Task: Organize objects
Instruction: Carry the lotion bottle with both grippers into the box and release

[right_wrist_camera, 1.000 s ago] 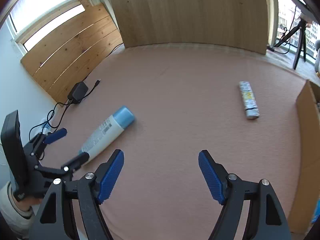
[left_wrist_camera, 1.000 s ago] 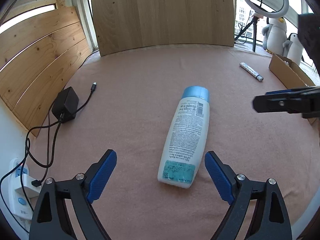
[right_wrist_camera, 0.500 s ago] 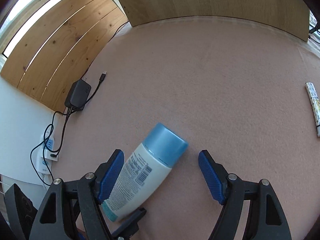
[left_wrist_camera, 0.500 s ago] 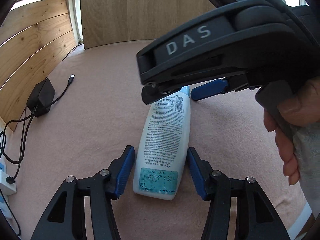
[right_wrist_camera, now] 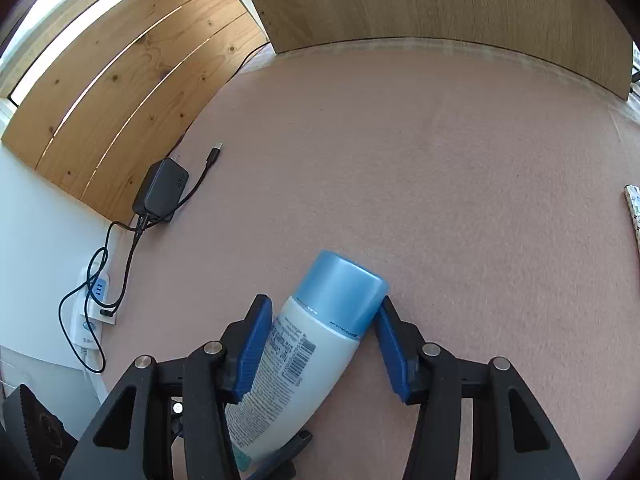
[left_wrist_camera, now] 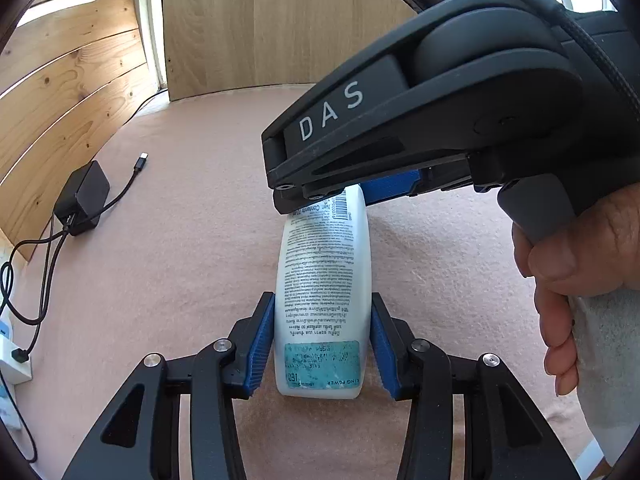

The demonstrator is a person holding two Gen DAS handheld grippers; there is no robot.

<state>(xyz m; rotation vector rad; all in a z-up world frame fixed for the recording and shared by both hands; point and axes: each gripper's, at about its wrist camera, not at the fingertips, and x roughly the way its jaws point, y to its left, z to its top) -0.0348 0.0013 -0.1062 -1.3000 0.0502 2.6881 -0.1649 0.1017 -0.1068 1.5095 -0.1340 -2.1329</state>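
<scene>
Left tongs [left_wrist_camera: 322,346]: closing, blue pads pinching the white bottle's [left_wrist_camera: 322,280] base, lower centre.
Right tongs [right_wrist_camera: 322,350]: closing around its blue cap [right_wrist_camera: 340,288] end.
Bottle: lying on pink bench [left_wrist_camera: 192,264].
Charger [left_wrist_camera: 82,196]: left, beyond.

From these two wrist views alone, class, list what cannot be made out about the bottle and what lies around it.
- Bottle cap end: left wrist view, hidden behind the right gripper's body.
- Bottle base: right wrist view, cut off behind the right gripper frame.
- Label print: both views, too small to read.
- Patterned object: right wrist view, cut off by the picture's edge.
- Power strip: its lower end is hidden by cables.
</scene>
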